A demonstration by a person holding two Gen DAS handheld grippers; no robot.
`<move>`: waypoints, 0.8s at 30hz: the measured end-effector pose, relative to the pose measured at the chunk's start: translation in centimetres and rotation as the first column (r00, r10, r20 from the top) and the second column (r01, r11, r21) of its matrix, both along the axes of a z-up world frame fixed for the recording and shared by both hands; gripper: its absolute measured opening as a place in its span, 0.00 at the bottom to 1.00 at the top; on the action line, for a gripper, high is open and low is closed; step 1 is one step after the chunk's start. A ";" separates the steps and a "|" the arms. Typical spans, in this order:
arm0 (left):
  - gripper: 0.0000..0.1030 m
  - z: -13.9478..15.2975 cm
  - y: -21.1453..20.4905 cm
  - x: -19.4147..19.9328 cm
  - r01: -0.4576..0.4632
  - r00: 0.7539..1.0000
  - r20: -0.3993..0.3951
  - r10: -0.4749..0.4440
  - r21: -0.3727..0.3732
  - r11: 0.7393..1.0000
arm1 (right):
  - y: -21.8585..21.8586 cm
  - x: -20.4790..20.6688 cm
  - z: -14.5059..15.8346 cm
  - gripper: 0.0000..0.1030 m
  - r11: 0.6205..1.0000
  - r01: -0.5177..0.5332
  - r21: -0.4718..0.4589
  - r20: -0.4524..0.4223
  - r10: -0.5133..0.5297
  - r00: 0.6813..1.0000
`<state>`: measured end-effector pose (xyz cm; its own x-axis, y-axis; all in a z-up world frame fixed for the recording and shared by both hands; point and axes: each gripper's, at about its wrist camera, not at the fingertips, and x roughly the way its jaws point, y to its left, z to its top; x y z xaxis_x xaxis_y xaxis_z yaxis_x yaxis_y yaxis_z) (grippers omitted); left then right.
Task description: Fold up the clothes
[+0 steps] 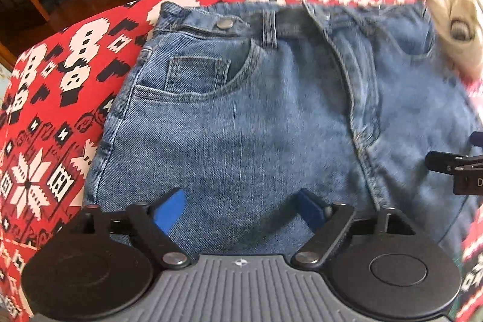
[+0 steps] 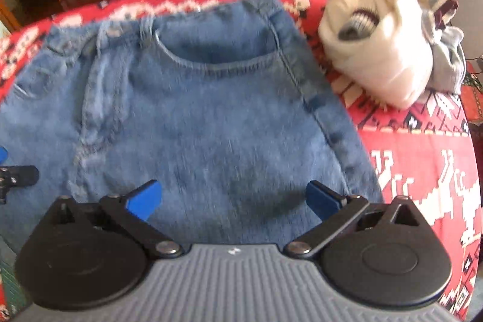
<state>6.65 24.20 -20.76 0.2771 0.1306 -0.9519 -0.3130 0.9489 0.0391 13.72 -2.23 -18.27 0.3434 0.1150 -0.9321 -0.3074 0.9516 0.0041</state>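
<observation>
Left hand-held gripper (image 1: 241, 208): blue pads spread wide apart, nothing between them, pointing steeply down over the jeans (image 1: 256, 116). No pad contact with the denim that can be confirmed; the view is slightly blurred.

Right hand-held gripper (image 2: 234, 199): pads also spread wide, nothing clamped, poised over the same jeans (image 2: 211, 110).

Jeans lie flat, front side up, on the tabletop, which is covered by a red patterned cloth (image 1: 45, 116). Waistband points away from both grippers, toward the far edge. Left wrist view: metal button (image 1: 225, 23) and front pocket (image 1: 208, 74) ahead of the pads, fly seam to the right. Right wrist view: the other front pocket ahead, side seam running down on the right.

A white bundle of clothes (image 2: 383, 50) sits on the cloth just beyond the jeans' right waist corner, apart from both grippers.

Each gripper's black frame shows at the edge of the other's view; they sit side by side over the denim.
</observation>
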 end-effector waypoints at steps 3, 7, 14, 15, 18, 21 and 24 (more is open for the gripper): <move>1.00 -0.9 -0.1 0.5 0.002 0.999 -0.040 -0.002 -0.008 1.000 | 0.0 -0.2 -0.9 1.00 1.000 0.002 -0.017 -0.016 -0.002 1.000; 1.00 -1.0 0.3 1.0 -0.044 0.998 -0.056 0.043 -0.016 0.999 | -0.2 -0.4 -1.0 1.00 1.000 0.012 -0.002 -0.017 -0.012 1.000; 1.00 -1.2 0.8 2.1 -0.063 0.991 -0.119 0.059 -0.033 0.997 | -0.2 -0.2 -1.0 1.00 1.000 0.015 -0.004 -0.033 -0.015 0.999; 1.00 -1.2 0.9 2.3 -0.064 0.990 -0.130 0.059 -0.035 0.997 | -0.2 -0.2 -0.9 1.00 1.000 0.015 -0.005 -0.036 -0.016 0.999; 1.00 -1.3 1.2 2.8 -0.061 0.985 -0.163 0.054 -0.044 0.997 | -0.2 -0.2 -0.9 1.00 1.000 0.017 -0.006 -0.043 -0.017 0.999; 1.00 -1.4 1.4 3.3 -0.060 0.981 -0.189 0.050 -0.050 0.997 | 0.0 -0.3 -0.9 1.00 1.000 0.019 -0.015 -0.039 -0.019 0.999; 1.00 -1.5 1.5 2.9 -0.071 0.983 -0.172 0.062 -0.046 0.996 | -0.3 0.1 -1.0 1.00 1.000 0.004 -0.010 -0.042 -0.004 0.999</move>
<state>9.58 25.68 -22.22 0.1024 0.0922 -0.9905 -0.3684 0.9284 0.0483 13.80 -2.51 -19.27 0.3040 0.1046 -0.9469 -0.3033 0.9529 0.0080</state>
